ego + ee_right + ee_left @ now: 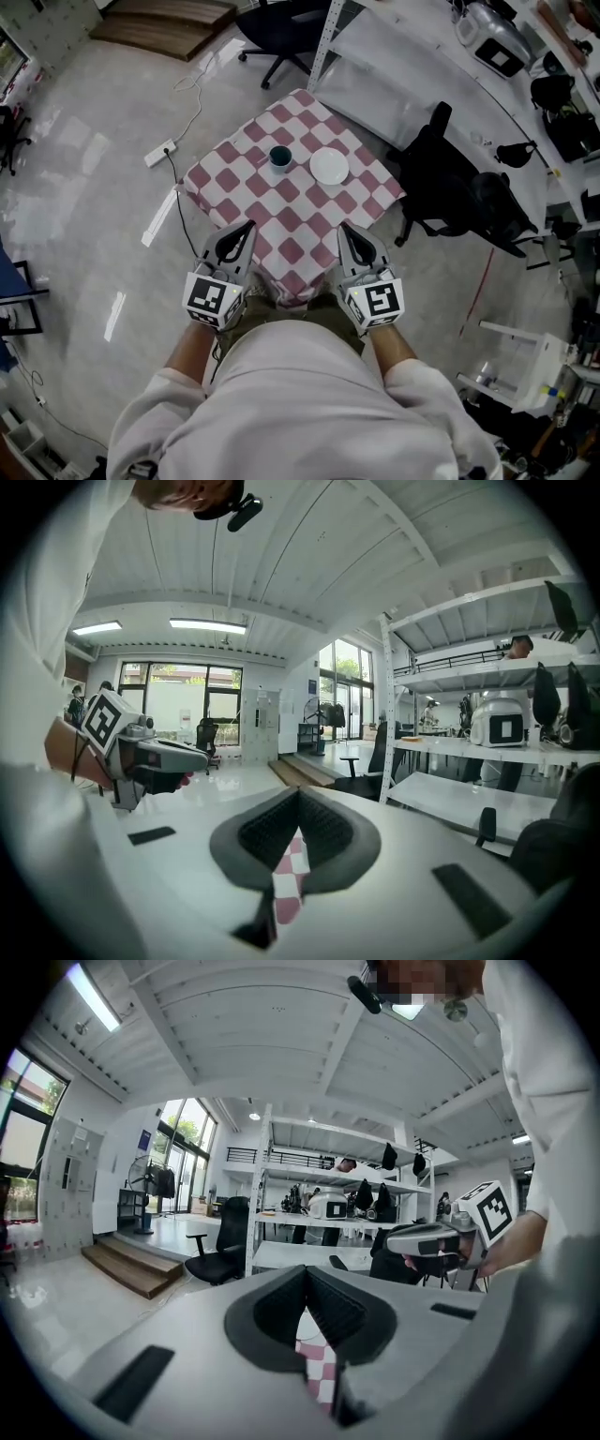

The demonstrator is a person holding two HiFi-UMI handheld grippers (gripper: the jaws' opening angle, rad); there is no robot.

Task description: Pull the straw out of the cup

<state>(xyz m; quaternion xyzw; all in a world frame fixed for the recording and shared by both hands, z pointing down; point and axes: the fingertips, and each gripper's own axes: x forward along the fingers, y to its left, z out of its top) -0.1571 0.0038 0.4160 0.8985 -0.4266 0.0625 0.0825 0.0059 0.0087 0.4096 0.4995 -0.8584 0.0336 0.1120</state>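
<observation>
Sitting untouched on the pink-and-white chequered tablecloth (234,178): the small dark teal cup (279,158), with the task not yet begun.
By my reckoning everything is left to do. The cup stands on the far half of the table, just beside a round white plate (329,167), and any straw in it is too small to make out. The left gripper (246,228) and right gripper (345,228) hang at the near edge, well short of it, each with jaws together on nothing. No brand or writing is readable, only black-and-white square markers.
</observation>
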